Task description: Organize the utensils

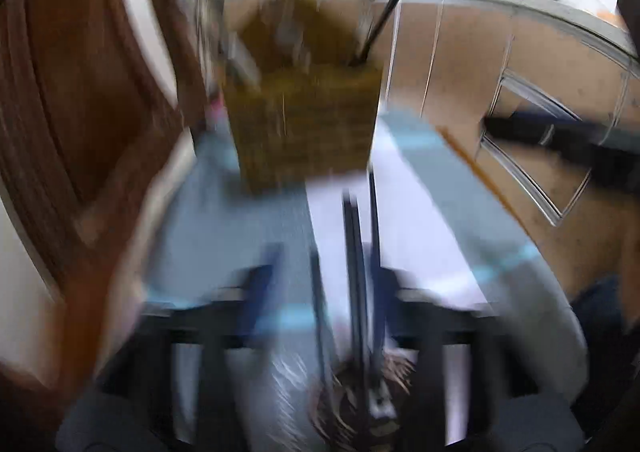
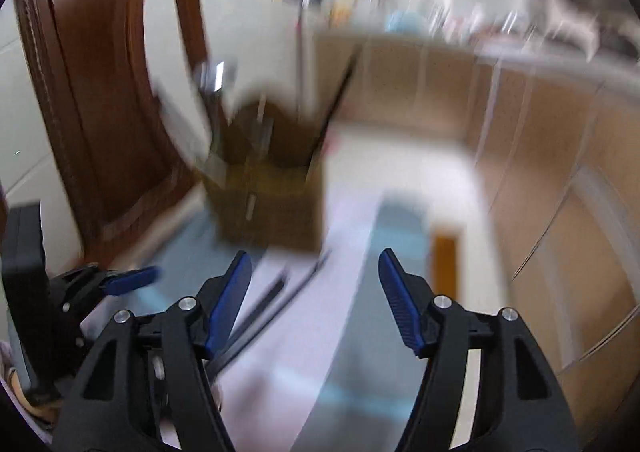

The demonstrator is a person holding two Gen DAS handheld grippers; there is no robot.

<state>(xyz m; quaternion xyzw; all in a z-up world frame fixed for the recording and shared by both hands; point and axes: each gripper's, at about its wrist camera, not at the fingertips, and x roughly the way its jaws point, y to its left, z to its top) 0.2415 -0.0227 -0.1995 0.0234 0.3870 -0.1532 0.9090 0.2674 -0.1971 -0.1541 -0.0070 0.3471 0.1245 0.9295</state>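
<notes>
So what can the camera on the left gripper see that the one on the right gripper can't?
Only the left wrist view shows a brush-like bundle of bristles close under the lens, though blur hides what it is. Only the right wrist view shows the right gripper wide open and empty, with the left gripper off to one side; blur hides whether that one is open. Both show the woven basket with a dark utensil leaning out of it, black chopsticks lying on the table, and the wooden chair.
</notes>
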